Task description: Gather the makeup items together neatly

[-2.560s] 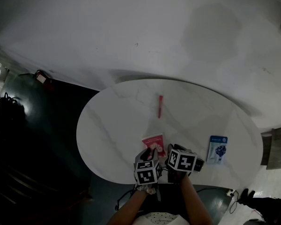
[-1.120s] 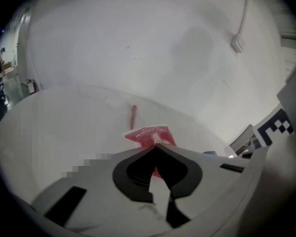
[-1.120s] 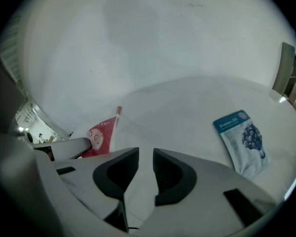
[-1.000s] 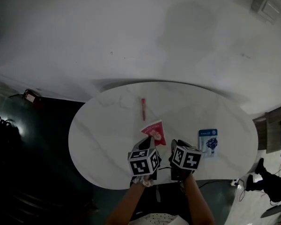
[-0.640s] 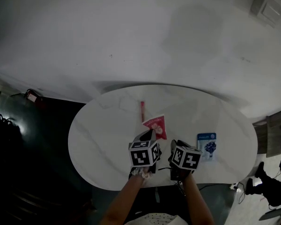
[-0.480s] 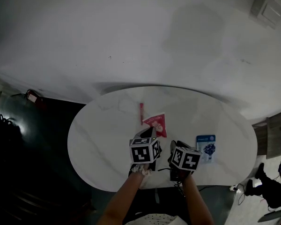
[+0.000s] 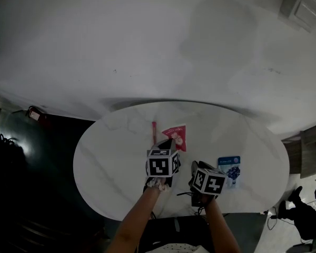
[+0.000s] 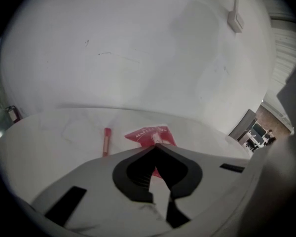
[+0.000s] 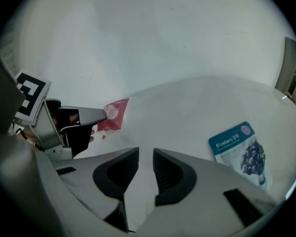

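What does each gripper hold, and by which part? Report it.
The left gripper is shut on the red sachet, pinching its near edge. The right gripper holds nothing; its jaws stand slightly apart.

table — white marble oval | on it: red stick — blue sachet
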`<state>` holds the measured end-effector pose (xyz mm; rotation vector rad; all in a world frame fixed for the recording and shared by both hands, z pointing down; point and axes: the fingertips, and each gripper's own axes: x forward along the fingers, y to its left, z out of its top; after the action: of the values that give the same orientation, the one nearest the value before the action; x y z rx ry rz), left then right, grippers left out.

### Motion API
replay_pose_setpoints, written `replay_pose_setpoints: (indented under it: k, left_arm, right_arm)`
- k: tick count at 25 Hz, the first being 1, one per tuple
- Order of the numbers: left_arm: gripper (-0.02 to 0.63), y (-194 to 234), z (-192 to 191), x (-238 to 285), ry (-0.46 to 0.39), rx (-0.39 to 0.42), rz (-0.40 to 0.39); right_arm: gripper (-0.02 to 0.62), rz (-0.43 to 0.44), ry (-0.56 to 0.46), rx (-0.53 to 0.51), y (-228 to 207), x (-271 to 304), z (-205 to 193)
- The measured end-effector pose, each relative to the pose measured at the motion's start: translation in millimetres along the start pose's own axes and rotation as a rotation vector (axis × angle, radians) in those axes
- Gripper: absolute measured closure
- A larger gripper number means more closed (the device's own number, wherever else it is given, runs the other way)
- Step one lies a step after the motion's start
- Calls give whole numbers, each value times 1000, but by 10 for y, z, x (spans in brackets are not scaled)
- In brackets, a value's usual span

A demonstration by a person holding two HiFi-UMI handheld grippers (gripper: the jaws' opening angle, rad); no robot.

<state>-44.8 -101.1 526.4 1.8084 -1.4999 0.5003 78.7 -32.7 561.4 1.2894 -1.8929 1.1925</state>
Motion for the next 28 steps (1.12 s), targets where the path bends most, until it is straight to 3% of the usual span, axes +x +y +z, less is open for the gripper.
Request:
replay_pose_setpoints:
  k: [11,28]
  left_arm:
    - [586,40,39,362,54,45,-33]
    - [584,202,-71,491,92,75,-49]
  right_arm:
    - [482,-6,16,10,-134,129,81]
    - [482,3,53,16,-125,268,54]
